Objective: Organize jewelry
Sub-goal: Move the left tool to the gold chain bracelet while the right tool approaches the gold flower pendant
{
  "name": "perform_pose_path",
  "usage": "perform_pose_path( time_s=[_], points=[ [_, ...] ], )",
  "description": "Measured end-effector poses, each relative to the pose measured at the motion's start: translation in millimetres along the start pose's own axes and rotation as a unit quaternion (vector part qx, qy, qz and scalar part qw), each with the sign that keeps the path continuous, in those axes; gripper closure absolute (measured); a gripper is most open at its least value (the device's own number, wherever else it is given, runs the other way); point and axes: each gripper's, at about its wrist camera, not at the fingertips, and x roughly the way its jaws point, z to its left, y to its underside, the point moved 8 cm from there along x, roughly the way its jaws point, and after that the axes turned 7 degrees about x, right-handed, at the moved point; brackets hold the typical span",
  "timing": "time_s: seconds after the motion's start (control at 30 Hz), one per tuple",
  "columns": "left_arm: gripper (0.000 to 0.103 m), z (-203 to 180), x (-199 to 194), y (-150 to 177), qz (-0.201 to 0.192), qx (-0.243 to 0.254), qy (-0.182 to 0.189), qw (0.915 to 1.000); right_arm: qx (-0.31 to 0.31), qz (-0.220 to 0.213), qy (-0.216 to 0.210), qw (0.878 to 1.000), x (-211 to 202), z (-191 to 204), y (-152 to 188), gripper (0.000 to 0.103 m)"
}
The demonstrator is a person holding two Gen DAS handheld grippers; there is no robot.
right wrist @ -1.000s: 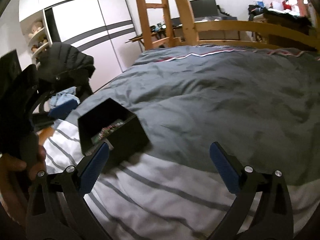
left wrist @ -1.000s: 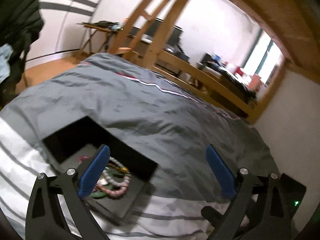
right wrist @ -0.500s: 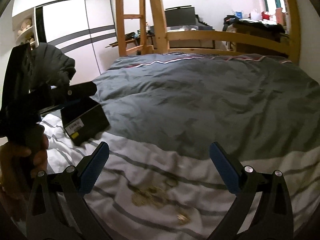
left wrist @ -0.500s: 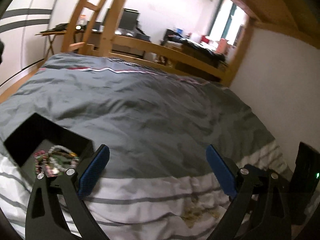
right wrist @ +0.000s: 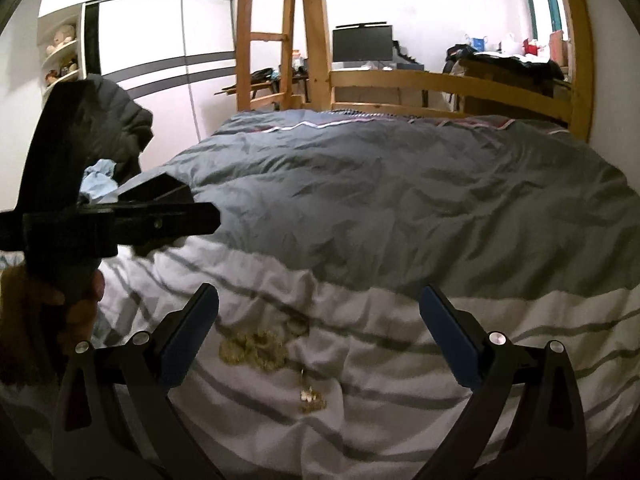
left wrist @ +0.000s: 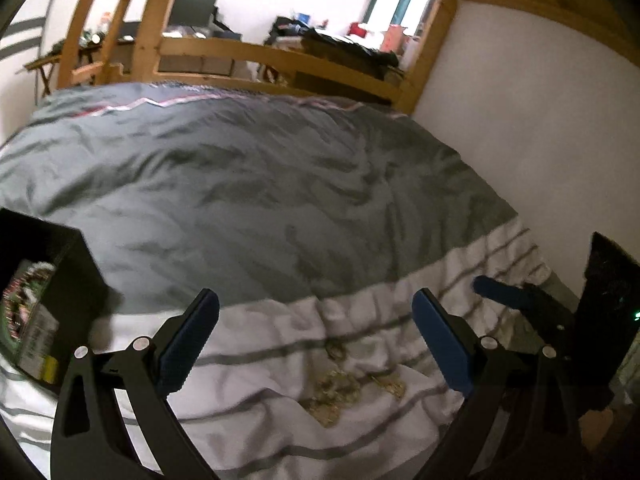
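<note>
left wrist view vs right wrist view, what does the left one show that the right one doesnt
Only the left wrist view shows inside the black box, where beaded jewelry lies.

Only the right wrist view shows the wardrobe, the dark jacket and the hand gripping the left gripper's handle.

Both show the gold jewelry pile on the striped white part of the duvet, between the open left gripper and open right gripper.

The black box [left wrist: 48,300] is cut off by the left edge, and the beads inside it are too blurry to tell apart. On the bed [right wrist: 400,208] near the box, the gold jewelry [right wrist: 256,346] is one fuzzy heap.
</note>
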Motion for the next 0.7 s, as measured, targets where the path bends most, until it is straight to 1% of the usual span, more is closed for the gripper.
perform_pose_path(
  time_s=[0.07, 0.13, 0.2, 0.23, 0.27, 0.37, 0.43, 0.5, 0.53, 0.6, 0.67, 0.7],
  points=[
    [0.008, -4.6, 4.4, 5.7, 0.009, 0.000, 0.021, 0.9997, -0.011, 0.020, -0.012, 1.000, 3.3, 2.9, 8.2, 0.004],
    [0.008, -9.0, 9.7, 10.9, 0.023, 0.007, 0.032, 0.9992, -0.031, 0.042, -0.018, 0.998, 7.2, 6.1, 15.0, 0.006],
    [0.008, -13.8, 14.2, 17.0, 0.036, 0.020, 0.040, 0.9984, -0.055, 0.062, -0.027, 0.996, 12.0, 9.8, 21.7, 0.018],
    [0.008, -16.0, 17.5, 20.9, 0.045, 0.029, 0.043, 0.9976, -0.060, 0.073, -0.033, 0.995, 14.7, 11.6, 25.5, 0.027],
    [0.008, -17.8, 20.3, 24.0, 0.052, 0.035, 0.046, 0.9969, -0.065, 0.081, -0.038, 0.994, 17.7, 12.9, 29.1, 0.029],
    [0.008, -21.5, 30.9, 36.3, 0.080, 0.056, 0.054, 0.9938, -0.071, 0.092, -0.050, 0.992, 23.6, 15.9, 38.6, 0.030],
    [0.008, -20.9, 38.9, 45.6, 0.095, 0.053, 0.068, 0.9917, -0.077, 0.107, -0.058, 0.990, 28.6, 18.0, 46.6, 0.030],
    [0.008, -19.6, 44.8, 53.1, 0.107, 0.050, 0.076, 0.9901, -0.088, 0.130, -0.061, 0.986, 35.4, 18.8, 55.9, 0.035],
    [0.008, -19.1, 48.2, 58.0, 0.115, 0.049, 0.081, 0.9889, -0.091, 0.140, -0.066, 0.984, 38.5, 18.8, 60.3, 0.043],
    [0.008, -20.4, 51.6, 64.2, 0.123, 0.051, 0.090, 0.9870, -0.087, 0.153, -0.082, 0.981, 42.8, 19.3, 66.1, 0.046],
    [0.008, -24.2, 53.4, 69.3, 0.129, 0.060, 0.097, 0.9851, -0.088, 0.168, -0.089, 0.978, 48.1, 20.4, 71.9, 0.053],
    [0.008, -26.1, 54.1, 71.2, 0.131, 0.066, 0.098, 0.9842, -0.087, 0.175, -0.090, 0.976, 50.3, 20.2, 74.9, 0.053]
  ],
)
